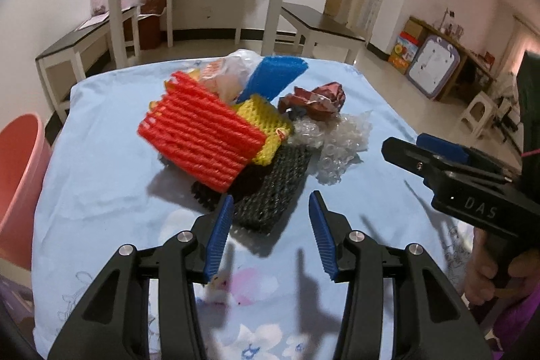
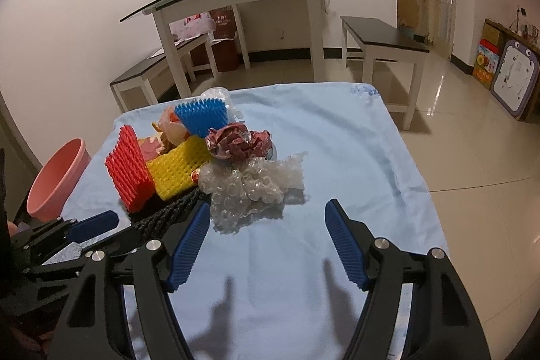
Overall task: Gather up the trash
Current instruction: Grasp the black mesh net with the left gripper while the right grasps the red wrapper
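Trash pile, mid-table on a light blue floral cloth (image 2: 337, 157): one red foam net (image 1: 199, 132), one yellow foam net (image 1: 261, 127), one blue foam net (image 1: 273, 76), one black foam net (image 1: 270, 191), one crumpled maroon wrapper (image 1: 314, 100), one wad of clear bubble wrap (image 2: 249, 184), one clear plastic bag (image 1: 233, 70). Left gripper (image 1: 271, 231): jaws apart, empty, just short of the black net. Right gripper (image 2: 266, 245): jaws apart, empty, near the bubble wrap; body lettered "DAS". One pink bin (image 2: 57, 177) beside the table.

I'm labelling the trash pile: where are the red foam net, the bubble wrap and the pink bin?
red foam net (image 1: 199, 137), left wrist view, middle of its ribbed face.
bubble wrap (image 2: 251, 186), right wrist view, centre of the crumpled clump.
pink bin (image 2: 55, 181), right wrist view, outer wall.
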Tool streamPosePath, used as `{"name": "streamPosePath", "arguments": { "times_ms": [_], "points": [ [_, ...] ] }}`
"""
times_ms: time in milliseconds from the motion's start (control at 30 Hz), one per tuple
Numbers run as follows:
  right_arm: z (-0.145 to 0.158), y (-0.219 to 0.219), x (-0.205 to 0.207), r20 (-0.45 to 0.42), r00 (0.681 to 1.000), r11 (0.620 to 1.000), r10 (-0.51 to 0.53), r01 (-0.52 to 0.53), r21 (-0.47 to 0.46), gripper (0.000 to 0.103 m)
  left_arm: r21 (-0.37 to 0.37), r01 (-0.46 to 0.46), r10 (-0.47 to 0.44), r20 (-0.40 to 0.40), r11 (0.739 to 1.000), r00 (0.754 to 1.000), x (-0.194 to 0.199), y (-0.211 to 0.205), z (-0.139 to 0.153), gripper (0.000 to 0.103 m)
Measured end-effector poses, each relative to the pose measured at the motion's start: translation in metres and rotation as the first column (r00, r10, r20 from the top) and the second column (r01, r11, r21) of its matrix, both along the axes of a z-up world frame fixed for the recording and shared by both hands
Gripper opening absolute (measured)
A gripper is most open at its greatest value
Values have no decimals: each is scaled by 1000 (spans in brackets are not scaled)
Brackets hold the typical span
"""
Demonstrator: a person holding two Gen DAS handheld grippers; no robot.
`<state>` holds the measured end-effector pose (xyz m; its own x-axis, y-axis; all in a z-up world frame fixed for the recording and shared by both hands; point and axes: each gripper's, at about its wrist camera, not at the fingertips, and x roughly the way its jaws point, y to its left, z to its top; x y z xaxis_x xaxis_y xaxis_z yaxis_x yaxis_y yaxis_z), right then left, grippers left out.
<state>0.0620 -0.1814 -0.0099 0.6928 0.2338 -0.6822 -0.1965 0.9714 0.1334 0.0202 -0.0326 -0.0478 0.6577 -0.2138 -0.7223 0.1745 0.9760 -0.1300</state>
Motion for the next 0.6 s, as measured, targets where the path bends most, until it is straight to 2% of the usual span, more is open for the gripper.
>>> {"name": "streamPosePath", "arguments": {
  "times_ms": [67, 200, 333, 600],
  "points": [
    [-2, 1, 2, -9, 1000, 1000, 4, -4, 3, 70, 26, 13, -13, -5, 1000, 1000, 3, -5, -3, 43],
    [-6, 0, 7, -32, 999, 1000, 3, -3, 2, 70, 88, 28, -24, -50, 996, 998, 13, -13, -15, 26],
    [-9, -3, 14, -60, 998, 1000, -5, 6, 24, 70, 80, 28, -22, -74, 996, 997, 17, -9, -20, 11],
    [-10, -11, 32, -87, 995, 996, -41, 47, 70, 69, 4, 86, -86, -34, 996, 996, -2, 4, 12, 8]
  ]
}}
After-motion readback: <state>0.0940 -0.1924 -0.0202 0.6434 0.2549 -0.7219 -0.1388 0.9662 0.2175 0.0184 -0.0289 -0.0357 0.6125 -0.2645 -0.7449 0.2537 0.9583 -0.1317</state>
